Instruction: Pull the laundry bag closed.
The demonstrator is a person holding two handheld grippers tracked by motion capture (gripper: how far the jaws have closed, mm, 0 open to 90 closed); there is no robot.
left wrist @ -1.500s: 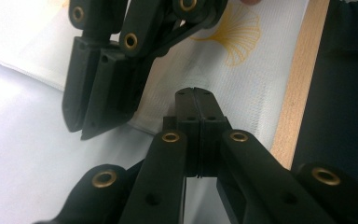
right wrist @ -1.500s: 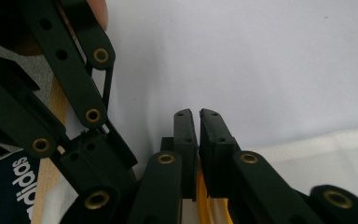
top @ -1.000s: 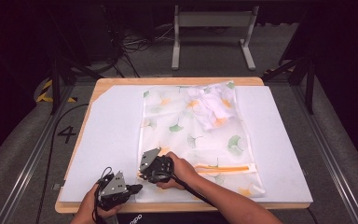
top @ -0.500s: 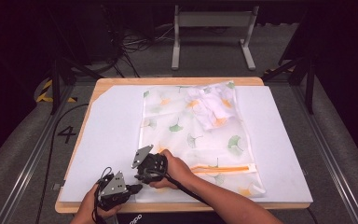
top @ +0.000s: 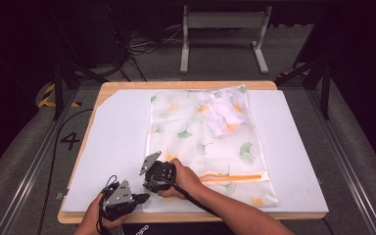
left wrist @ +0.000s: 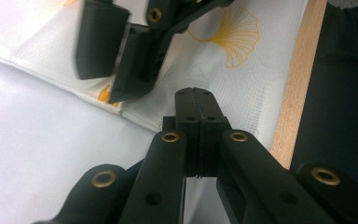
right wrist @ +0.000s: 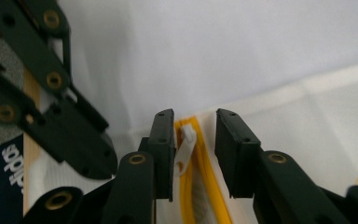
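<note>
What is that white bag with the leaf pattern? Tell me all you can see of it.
The bag looks like thin white mesh printed with green and yellow fan-shaped leaves. It lies flat on the white board, with bunched pale cloth showing through at its far end. An orange zipper runs across near the front edge; its white pull sits between the right gripper's parted jaws. The left gripper pinches the corner.

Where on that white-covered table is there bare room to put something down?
The white sheet lies bare left of the leaf-printed mesh laundry bag, and again in a strip between the bag and the table's right edge. The near-left corner is crowded: left gripper and right gripper work there at the bag's orange zipper.
</note>
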